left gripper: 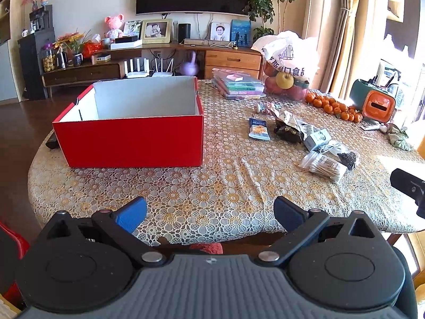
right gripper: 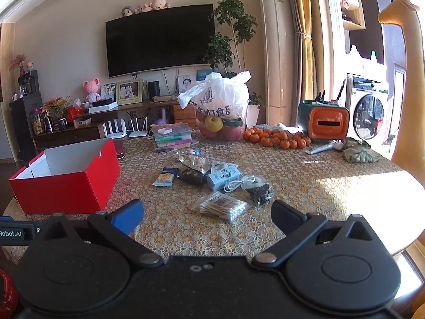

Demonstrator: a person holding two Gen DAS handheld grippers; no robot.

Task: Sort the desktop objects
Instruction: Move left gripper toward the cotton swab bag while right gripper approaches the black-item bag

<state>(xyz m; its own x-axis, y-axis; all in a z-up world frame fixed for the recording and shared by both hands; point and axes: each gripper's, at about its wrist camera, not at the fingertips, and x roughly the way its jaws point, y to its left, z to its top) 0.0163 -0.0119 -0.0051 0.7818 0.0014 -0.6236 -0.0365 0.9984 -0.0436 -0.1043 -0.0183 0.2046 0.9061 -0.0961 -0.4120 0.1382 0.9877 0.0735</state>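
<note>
Left claw (left gripper: 209, 212) and right claw (right gripper: 207, 216): both spread wide, empty, held level over the near edge of the round lace-covered table (right gripper: 305, 186). Just ahead of the right claw lies a clear bag of cotton swabs (right gripper: 219, 207), long axis running left-far to right-near. Beyond it, a scatter of small packets. Open red cardboard box (left gripper: 130, 138) stands left, long side facing the claws.

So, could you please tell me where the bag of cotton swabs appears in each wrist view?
Left wrist: bag of cotton swabs, right of centre, nearest item of the clutter.
Right wrist: centre, just ahead of the open fingers.
Shared landmark: red box, to its left in both.
</note>
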